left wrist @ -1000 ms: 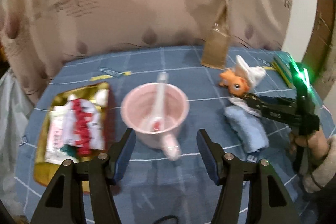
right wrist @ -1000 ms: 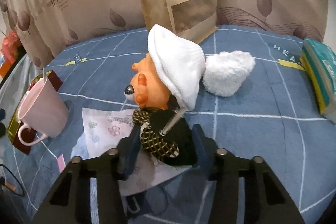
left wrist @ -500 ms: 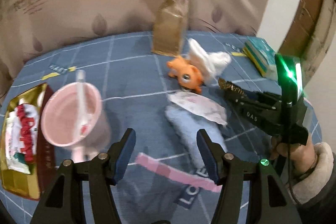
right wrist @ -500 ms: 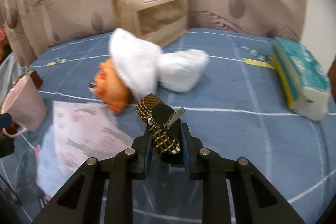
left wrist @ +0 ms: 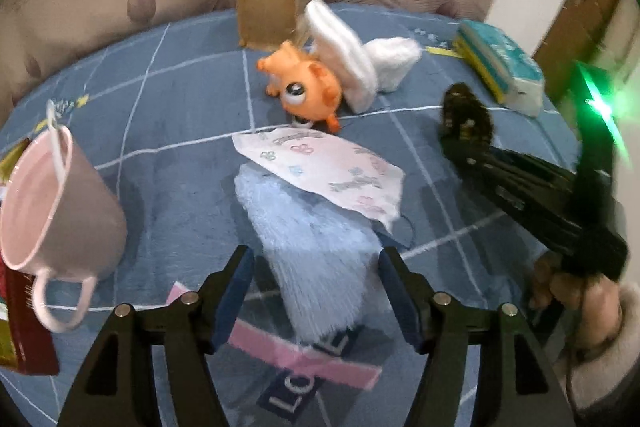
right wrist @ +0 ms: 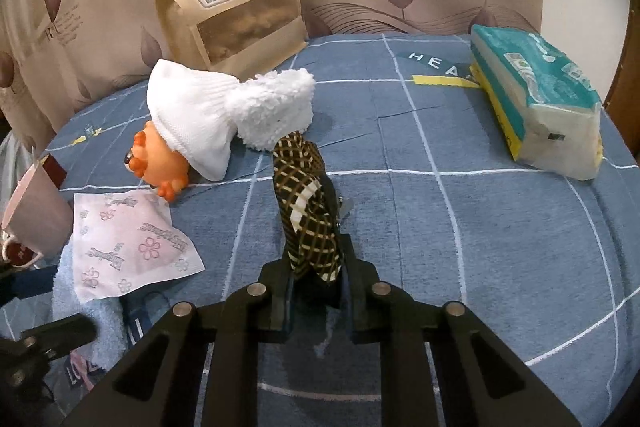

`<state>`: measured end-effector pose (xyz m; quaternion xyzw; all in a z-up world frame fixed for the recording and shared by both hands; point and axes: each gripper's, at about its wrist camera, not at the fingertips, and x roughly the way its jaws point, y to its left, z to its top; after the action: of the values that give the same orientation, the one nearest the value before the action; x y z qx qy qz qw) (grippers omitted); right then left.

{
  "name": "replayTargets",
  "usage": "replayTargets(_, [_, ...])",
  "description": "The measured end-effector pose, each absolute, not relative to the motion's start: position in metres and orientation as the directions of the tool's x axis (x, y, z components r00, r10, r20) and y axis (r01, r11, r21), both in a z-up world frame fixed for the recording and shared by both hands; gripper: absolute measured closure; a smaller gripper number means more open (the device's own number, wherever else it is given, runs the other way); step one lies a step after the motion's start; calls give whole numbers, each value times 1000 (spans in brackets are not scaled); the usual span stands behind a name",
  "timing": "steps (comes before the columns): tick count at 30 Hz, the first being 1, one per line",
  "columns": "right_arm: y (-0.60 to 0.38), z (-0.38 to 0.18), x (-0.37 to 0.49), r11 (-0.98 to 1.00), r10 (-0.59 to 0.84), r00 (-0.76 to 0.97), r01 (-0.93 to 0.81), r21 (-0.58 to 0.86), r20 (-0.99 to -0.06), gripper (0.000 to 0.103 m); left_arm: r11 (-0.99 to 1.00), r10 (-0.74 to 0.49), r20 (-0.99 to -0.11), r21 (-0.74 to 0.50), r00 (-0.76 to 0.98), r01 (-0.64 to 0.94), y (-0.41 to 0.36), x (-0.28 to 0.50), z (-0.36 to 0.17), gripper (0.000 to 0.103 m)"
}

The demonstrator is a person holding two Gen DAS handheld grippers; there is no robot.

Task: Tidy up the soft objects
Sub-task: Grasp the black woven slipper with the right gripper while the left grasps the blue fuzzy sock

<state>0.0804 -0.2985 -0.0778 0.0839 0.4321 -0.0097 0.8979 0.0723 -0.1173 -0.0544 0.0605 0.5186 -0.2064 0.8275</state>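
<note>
Left claw (left wrist: 312,297) opening wide, pads astride near end of blue fluffy towel (left wrist: 316,251), not pressing; pink mug (left wrist: 56,203) off to its left; printed tissue sheet (left wrist: 320,171) draped over towel's far end; orange toy (left wrist: 308,91) beyond; right claw (right wrist: 318,291) clamped on checked hair clip (right wrist: 308,219), tissue pack (right wrist: 536,99) ahead-right.

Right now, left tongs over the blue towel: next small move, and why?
Probably lower the left tongs and close on the fluffy light-blue towel: its jaws are opening, astride the towel without pressing it. The right tongs already grip the dark checked fabric hair clip.
</note>
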Motion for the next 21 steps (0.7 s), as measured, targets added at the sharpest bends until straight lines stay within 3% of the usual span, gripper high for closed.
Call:
replayTargets(7, [-302, -78, 82, 983, 73, 625, 86, 162, -777, 87, 922, -282, -897, -155, 341, 355, -123, 92, -77, 37])
replayTargets(8, [-303, -78, 82, 982, 78, 625, 86, 168, -776, 87, 921, -287, -892, -156, 350, 356, -122, 91, -76, 56])
replayTargets(11, [-303, -78, 82, 980, 84, 626, 86, 177, -775, 87, 901, -346, -881, -215, 322, 377, -119, 90, -73, 74])
replayTargets(21, [-303, -78, 82, 980, 84, 626, 87, 177, -776, 87, 880, -350, -886, -200, 304, 431, -105, 68, -52, 78])
